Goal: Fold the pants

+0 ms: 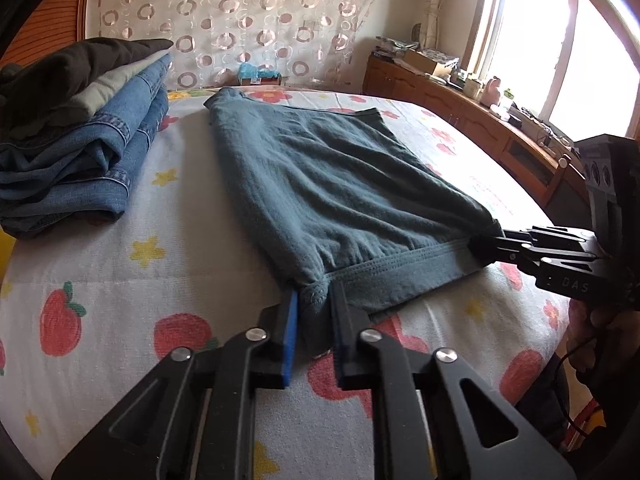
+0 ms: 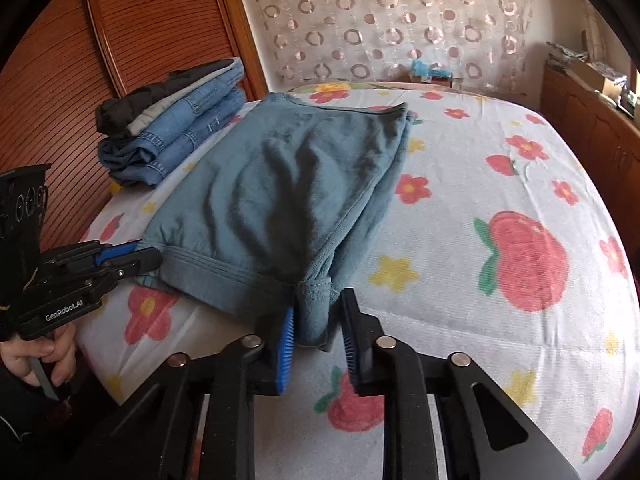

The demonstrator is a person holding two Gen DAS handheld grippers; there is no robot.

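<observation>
**Both grippers pinch the waistband of the teal pants**

Between the blue-padded fingers of the left gripper [image 1: 314, 306], a bunched corner of the soft teal knit pants [image 1: 320, 184] is pinched at the stitched waistband. Its jaws stand close together with the cloth pressed between the pads. To its right, along that same waistband, the right gripper [image 2: 316, 320] clamps the other corner in the same way, a fold of fabric squeezed between its ribbed blue pads. A hand [image 2: 44, 356] grips the handle of the left gripper.

Ahead of both grippers the pants lie folded over on the white bedsheet printed with red strawberries, flowers and yellow stars [image 1: 120, 264], stretching away towards the far edge of the bed. Beyond and left of the left gripper sits a stack of folded clothes, blue denim jeans under grey and black garments [image 1: 80, 120], apart from the pants. Farther off hangs a sheer curtain with ring patterns [image 1: 240, 16], and to the right runs a wooden cabinet [image 1: 460, 108] below a bright window [image 1: 560, 48].
</observation>
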